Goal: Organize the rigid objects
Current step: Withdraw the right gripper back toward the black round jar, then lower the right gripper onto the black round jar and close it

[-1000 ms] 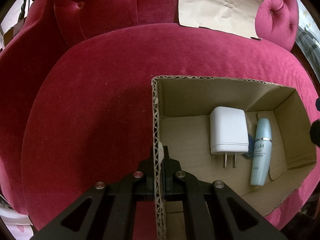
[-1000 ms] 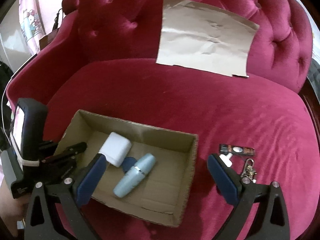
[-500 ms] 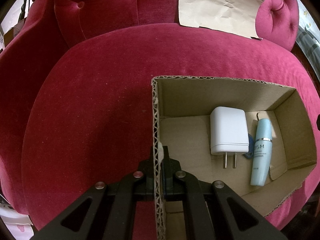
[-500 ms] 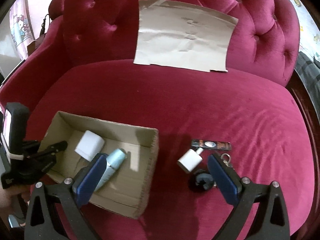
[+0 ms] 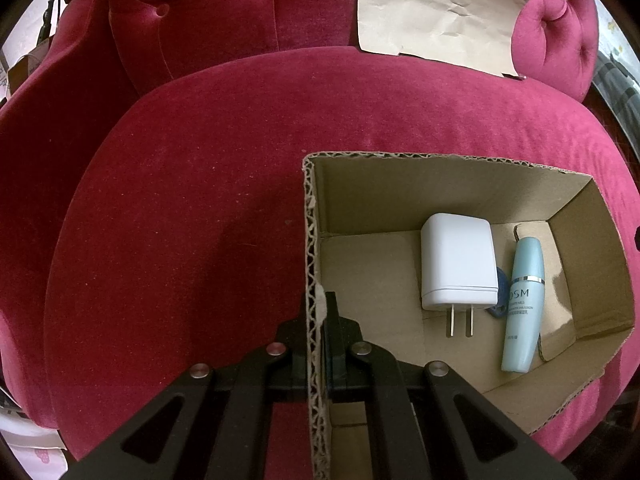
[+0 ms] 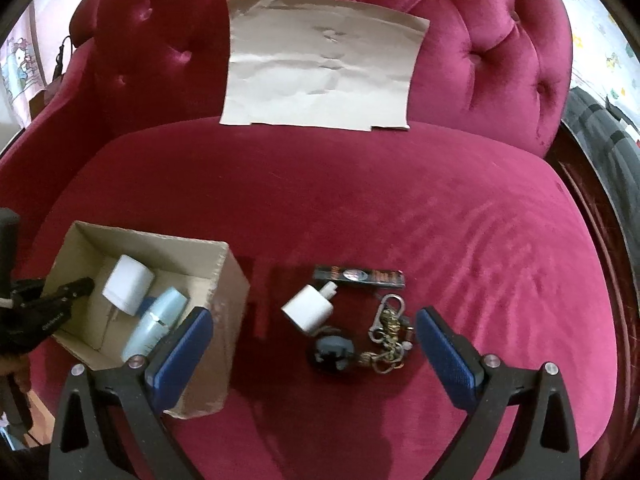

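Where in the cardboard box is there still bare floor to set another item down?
Free: the box floor between the wall pinched by the left gripper and the white charger. Crowded: the far side, where charger, a blue item and the pale blue bottle lie together.

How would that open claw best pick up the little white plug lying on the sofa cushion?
Probably by its boxy body, coming down from above. The small white plug lies flat and tilted, its stub pointing toward the dark packet. The right gripper should close across the two flat sides, clear of the keychain.
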The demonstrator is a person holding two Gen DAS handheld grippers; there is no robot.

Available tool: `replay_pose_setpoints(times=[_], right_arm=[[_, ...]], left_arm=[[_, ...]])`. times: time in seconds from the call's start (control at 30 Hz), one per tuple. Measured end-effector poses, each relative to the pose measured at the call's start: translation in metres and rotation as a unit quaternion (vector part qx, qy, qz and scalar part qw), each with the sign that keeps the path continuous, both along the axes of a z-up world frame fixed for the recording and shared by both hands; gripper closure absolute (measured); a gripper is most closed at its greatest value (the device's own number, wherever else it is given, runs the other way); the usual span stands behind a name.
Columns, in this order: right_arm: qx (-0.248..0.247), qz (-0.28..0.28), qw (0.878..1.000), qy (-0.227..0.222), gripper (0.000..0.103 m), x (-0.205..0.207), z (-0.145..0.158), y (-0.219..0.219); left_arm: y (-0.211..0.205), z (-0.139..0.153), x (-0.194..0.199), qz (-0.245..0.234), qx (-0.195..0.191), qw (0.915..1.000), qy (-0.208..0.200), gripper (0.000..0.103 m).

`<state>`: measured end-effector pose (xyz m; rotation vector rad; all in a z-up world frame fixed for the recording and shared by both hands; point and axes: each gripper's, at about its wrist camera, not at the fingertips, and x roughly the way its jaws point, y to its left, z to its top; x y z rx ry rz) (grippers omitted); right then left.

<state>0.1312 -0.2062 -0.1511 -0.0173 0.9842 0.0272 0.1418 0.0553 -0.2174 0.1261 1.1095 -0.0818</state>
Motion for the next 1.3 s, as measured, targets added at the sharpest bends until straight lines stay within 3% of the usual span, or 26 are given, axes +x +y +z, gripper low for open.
replay_pose_setpoints(times=[0.67, 0.9, 1.1, 1.3], right_arm=[[-0.014, 0.006, 1.000, 0.025, 0.000, -0.006, -0.042, -0.020], [-0.028, 0.012, 0.998, 0.054, 0.000, -0.003, -0.057, -0.017], [-0.023, 0.010, 0.998, 0.050, 0.001, -0.001, -0.057, -0.018], [-0.016, 0.018, 0.998, 0.051, 0.019, -0.003, -0.056, -0.015]], left_arm=[[0.000, 0.000, 0.000, 0.000, 0.000, 1.0000, 0.000, 0.099], [0.000, 0.000, 0.000, 0.000, 0.001, 1.0000, 0.000, 0.099], [-0.001, 0.000, 0.000, 0.000, 0.001, 1.0000, -0.001, 0.099], [-0.001, 0.000, 0.000, 0.000, 0.001, 1.0000, 0.000, 0.099]])
